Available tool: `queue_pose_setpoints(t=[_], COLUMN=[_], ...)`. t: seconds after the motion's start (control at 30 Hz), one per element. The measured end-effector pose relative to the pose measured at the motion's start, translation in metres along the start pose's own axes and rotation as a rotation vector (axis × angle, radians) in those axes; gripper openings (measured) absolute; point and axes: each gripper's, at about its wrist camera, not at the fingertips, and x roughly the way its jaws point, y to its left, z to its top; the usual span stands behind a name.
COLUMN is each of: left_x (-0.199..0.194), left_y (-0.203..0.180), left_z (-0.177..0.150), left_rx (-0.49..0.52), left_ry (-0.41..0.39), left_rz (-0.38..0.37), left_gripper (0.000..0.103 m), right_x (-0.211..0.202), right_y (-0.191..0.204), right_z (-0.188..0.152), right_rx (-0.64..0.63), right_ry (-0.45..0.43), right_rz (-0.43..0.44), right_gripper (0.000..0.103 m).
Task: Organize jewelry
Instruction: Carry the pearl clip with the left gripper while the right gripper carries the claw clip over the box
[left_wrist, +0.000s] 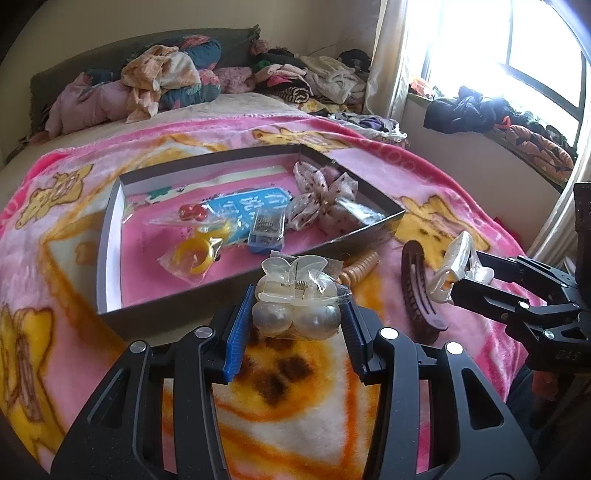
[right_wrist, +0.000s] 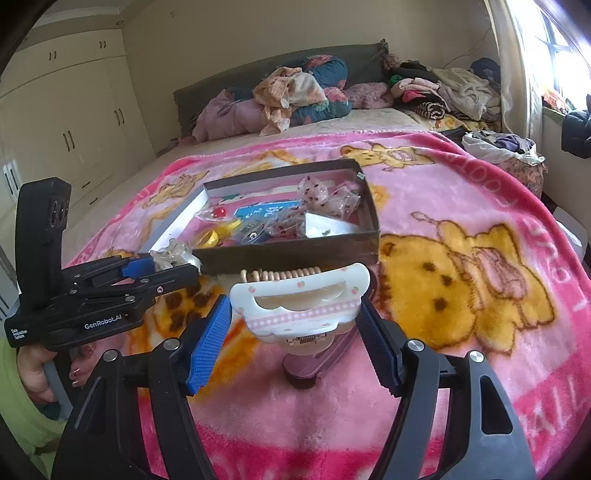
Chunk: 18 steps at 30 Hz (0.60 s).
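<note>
A: We carry both clips over the box (left_wrist: 110, 236) rim before letting go, keeping them level.

B: Our left gripper (left_wrist: 295, 317) pinches the bagged pearl clip (left_wrist: 295, 295); our right gripper (right_wrist: 295, 314), wider, clamps the white clip (right_wrist: 299, 299), both above the blanket (right_wrist: 480, 184) by the box's near edge.

White hair claw (right_wrist: 300, 309) between right tongs (right_wrist: 295, 328)
</note>
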Motion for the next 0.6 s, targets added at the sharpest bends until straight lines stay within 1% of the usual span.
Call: queue_pose_setpoints(t=[0.33,0.6], left_x=[-0.001,0.002], left_y=[-0.001,0.008], left_z=[0.014,0.024], left_rx=[-0.004,-0.024], left_ry=[-0.024,-0.031], left_rz=[-0.015,-0.005], left_gripper=[0.036,0.036], right_x=[-0.005,0.005], right_y=[-0.001,-0.003], right_z=[0.011,0.025], right_rx=[-0.004,-0.011], right_ry=[-0.018,-0.015], right_rz=[-0.024,-0.021], right_gripper=[0.067,0.067])
